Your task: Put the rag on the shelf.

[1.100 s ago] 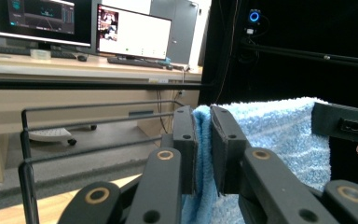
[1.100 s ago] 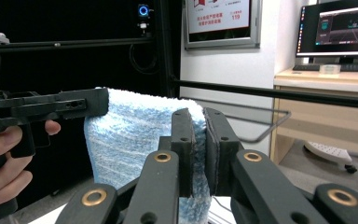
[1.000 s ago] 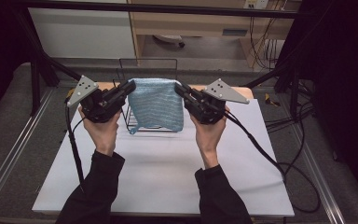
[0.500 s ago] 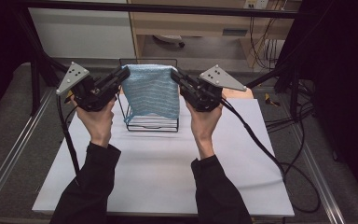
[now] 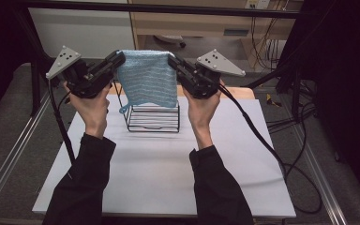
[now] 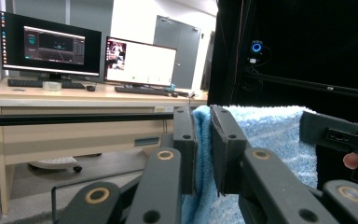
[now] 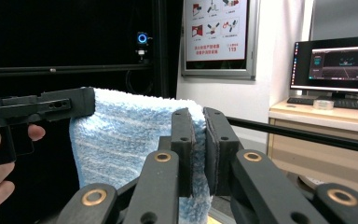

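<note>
Above the wire basket (image 5: 153,117) at frame centre, your left claw (image 5: 118,59) and right claw (image 5: 172,61) each pinch a top corner of the blue towel (image 5: 147,79), lifted clear; next, judge where to lay it on the bench (image 5: 168,164).

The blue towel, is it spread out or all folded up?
Spread out. The towel hangs flat like a curtain above the wire basket, its top corners pinched by the left gripper and the right gripper.
</note>
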Action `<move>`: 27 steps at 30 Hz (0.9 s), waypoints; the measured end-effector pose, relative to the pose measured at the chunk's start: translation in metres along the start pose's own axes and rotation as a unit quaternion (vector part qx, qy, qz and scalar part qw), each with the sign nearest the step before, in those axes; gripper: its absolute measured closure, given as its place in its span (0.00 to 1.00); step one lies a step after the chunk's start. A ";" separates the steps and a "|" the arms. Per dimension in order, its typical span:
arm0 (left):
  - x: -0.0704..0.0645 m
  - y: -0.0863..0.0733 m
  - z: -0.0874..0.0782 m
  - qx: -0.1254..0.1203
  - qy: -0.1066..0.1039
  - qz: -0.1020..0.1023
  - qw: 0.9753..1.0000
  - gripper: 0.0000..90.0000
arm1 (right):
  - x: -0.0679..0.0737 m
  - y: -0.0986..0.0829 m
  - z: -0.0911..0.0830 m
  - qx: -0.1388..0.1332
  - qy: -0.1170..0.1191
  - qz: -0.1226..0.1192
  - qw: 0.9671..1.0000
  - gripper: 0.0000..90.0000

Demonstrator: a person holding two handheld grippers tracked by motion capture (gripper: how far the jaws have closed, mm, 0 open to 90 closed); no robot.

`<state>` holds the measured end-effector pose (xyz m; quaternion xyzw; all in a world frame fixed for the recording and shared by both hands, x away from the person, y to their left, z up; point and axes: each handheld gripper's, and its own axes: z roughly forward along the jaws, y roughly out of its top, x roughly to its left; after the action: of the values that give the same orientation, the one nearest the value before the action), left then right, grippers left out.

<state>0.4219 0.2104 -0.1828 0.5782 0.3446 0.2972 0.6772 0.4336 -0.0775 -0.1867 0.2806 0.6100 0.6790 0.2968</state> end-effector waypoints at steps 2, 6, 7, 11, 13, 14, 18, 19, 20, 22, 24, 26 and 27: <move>0.001 0.002 0.001 -0.001 -0.001 -0.001 1.000 0.90 | 0.000 0.003 0.002 -0.001 -0.001 -0.003 1.000 0.93; 0.003 0.007 0.003 -0.005 0.000 -0.003 1.000 0.90 | -0.002 0.008 0.006 -0.005 -0.002 -0.003 1.000 0.93; 0.004 0.008 0.004 -0.006 -0.001 -0.004 1.000 0.90 | -0.002 0.009 0.007 -0.004 -0.003 -0.002 1.000 0.93; 0.009 0.015 0.009 -0.011 -0.003 -0.012 1.000 0.90 | -0.004 0.014 0.013 -0.006 -0.004 -0.005 1.000 0.93; 0.010 0.018 0.011 -0.010 -0.002 -0.011 1.000 0.90 | -0.006 0.016 0.016 -0.008 -0.003 0.001 1.000 0.93; 0.011 0.020 0.012 -0.011 -0.002 -0.010 1.000 0.90 | -0.007 0.017 0.018 -0.008 -0.003 0.003 1.000 0.93; 0.014 0.026 0.016 -0.010 -0.002 -0.014 1.000 0.90 | -0.011 0.021 0.024 -0.009 -0.003 0.005 1.000 0.93; 0.014 0.028 0.017 -0.010 -0.001 -0.012 1.000 0.90 | -0.012 0.022 0.026 -0.011 -0.003 0.005 1.000 0.93; 0.014 0.030 0.018 -0.010 0.000 -0.009 1.000 0.90 | -0.013 0.023 0.027 -0.013 -0.003 0.006 1.000 0.93; 0.015 0.034 0.020 -0.011 0.001 -0.009 1.000 0.90 | -0.014 0.027 0.030 -0.014 -0.003 0.008 1.000 0.93; 0.017 0.037 0.022 -0.010 0.001 -0.009 1.000 0.90 | -0.015 0.029 0.033 -0.014 -0.003 0.009 1.000 0.93; 0.019 0.039 0.025 -0.010 -0.002 -0.016 1.000 0.90 | -0.017 0.032 0.035 -0.014 -0.003 0.011 1.000 0.93; 0.021 0.040 0.026 -0.010 -0.004 -0.019 1.000 0.90 | -0.018 0.033 0.036 -0.015 -0.002 0.013 1.000 0.93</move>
<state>0.4552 0.2182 -0.1434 0.5661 0.3500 0.2849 0.6899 0.4697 -0.0696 -0.1505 0.2856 0.5954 0.6912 0.2936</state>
